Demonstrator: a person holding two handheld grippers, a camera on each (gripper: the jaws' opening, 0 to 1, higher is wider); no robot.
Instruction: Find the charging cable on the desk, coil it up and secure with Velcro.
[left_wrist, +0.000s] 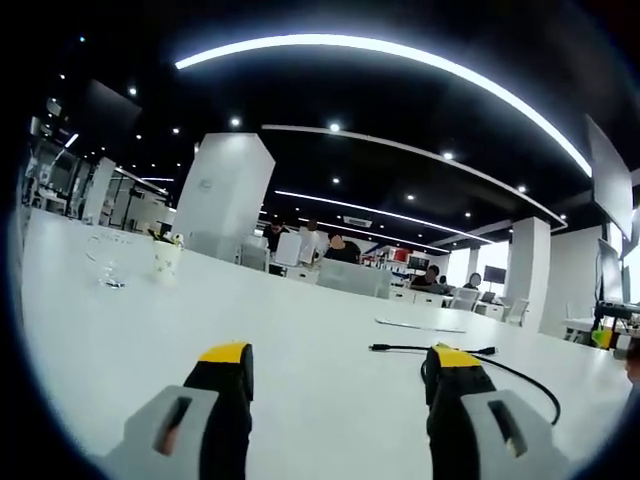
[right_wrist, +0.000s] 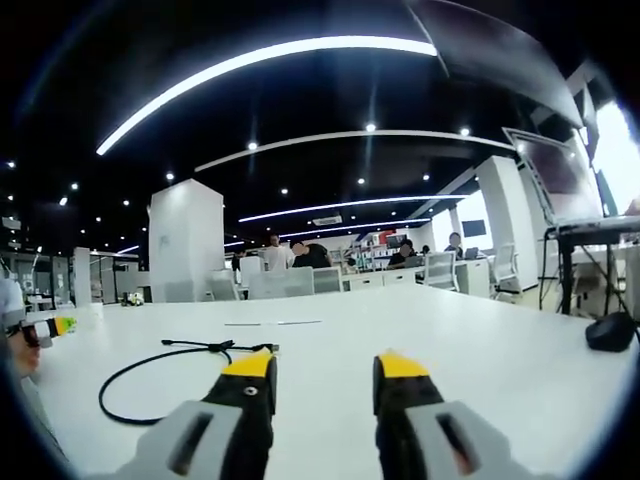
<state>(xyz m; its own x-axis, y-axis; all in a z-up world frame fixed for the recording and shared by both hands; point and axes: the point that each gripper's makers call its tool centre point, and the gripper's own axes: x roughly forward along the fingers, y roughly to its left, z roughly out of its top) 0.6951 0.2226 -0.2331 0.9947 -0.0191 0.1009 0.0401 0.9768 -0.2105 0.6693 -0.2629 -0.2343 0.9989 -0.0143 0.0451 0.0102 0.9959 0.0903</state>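
While both tools hover low over the broad white desk (left_wrist: 300, 330), neither has hold of anything. Left gripper (left_wrist: 340, 365): yellow-tipped black jaws spread wide, bare desk between them, nothing touched. Right gripper (right_wrist: 325, 375): jaws parted about as far, gap empty, tips clear of the surface.

Thin black charging cable (right_wrist: 150, 375) lies loose on the desk, uncoiled. In the right gripper view it forms an open loop just left of the left jaw, its plug end running toward the jaw tip; whether it touches the jaw I cannot tell. In the left gripper view the same cable (left_wrist: 430, 349) runs flat behind the right jaw, then curves off to the right.

Also on the desk: a clear glass (left_wrist: 106, 262) and a small white cup (left_wrist: 166, 258) far left; a dark rounded object (right_wrist: 610, 331) at far right. People sit at desks in the background.
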